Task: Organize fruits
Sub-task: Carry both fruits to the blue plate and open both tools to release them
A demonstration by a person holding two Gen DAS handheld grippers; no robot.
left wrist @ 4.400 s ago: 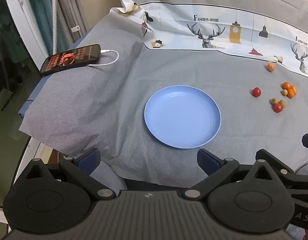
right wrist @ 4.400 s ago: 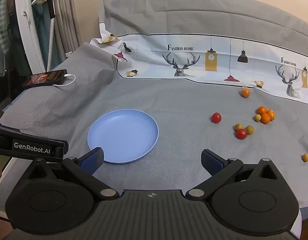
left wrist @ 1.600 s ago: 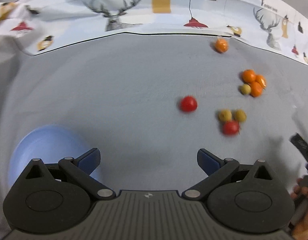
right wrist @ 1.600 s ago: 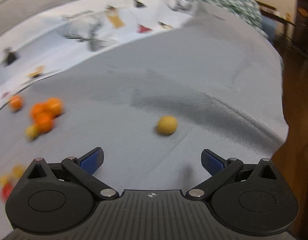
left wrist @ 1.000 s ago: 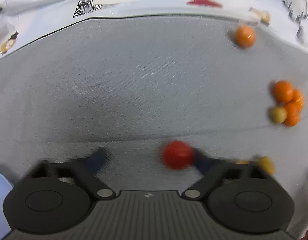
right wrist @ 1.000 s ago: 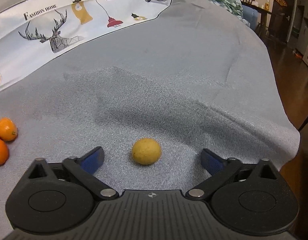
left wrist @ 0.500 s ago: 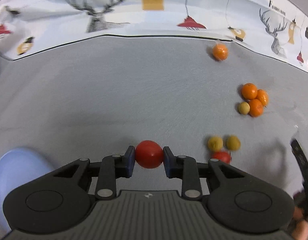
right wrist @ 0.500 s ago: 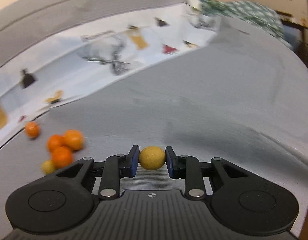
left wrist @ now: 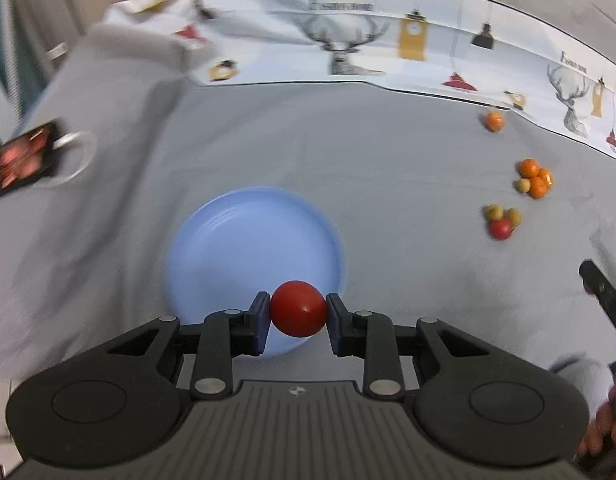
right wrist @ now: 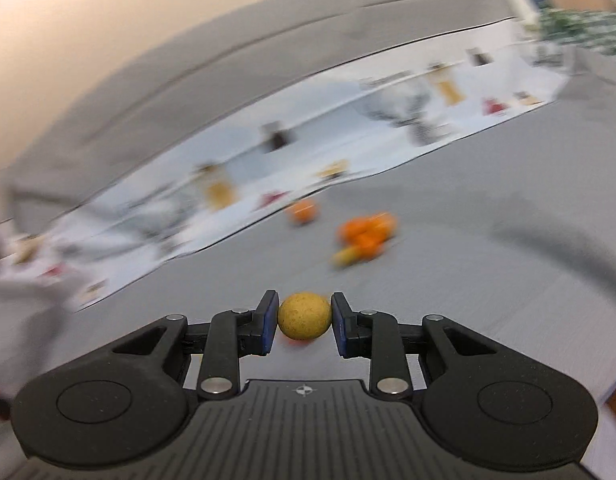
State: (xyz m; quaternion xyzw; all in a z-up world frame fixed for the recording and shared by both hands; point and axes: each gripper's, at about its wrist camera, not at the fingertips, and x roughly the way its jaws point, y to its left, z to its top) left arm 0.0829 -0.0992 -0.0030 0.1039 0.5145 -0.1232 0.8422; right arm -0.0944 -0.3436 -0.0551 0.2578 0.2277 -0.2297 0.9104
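Left gripper (left wrist: pixel 298 322) is clamping a red cherry tomato (left wrist: pixel 298 309) between its blue pads (left wrist: pixel 260 324), the fruit sitting over the near rim of a blue plate (left wrist: pixel 244 248) as seen from the left wrist; whether it is over the plate proper or just in front of it cannot be told. Plate is lying on grey cloth (left wrist: pixel 348 152). Off to the right on the cloth, well apart from the plate, two small yellow-green fruits (left wrist: pixel 504 213) are touching a second red tomato (left wrist: pixel 501 229); beyond them a tight cluster of small oranges (left wrist: pixel 537 178) with one yellowish fruit (left wrist: pixel 523 185) pressed against it, and farther back a lone orange (left wrist: pixel 495 120) just beside the edge of a printed deer-and-lamp cloth (left wrist: pixel 348 52). A phone (left wrist: pixel 20 158) with a white cable is lying at the far left, blurred. A hand (left wrist: pixel 608 428) is showing at the right edge, gripping something dark. Right gripper (right wrist: pixel 304 322) is pinching a small yellow round fruit (right wrist: pixel 304 316) between its pads, held clear above the grey cloth. Ahead of it, blurred, the orange cluster (right wrist: pixel 366 234) and the single orange (right wrist: pixel 304 211) are lying near the printed cloth's border.
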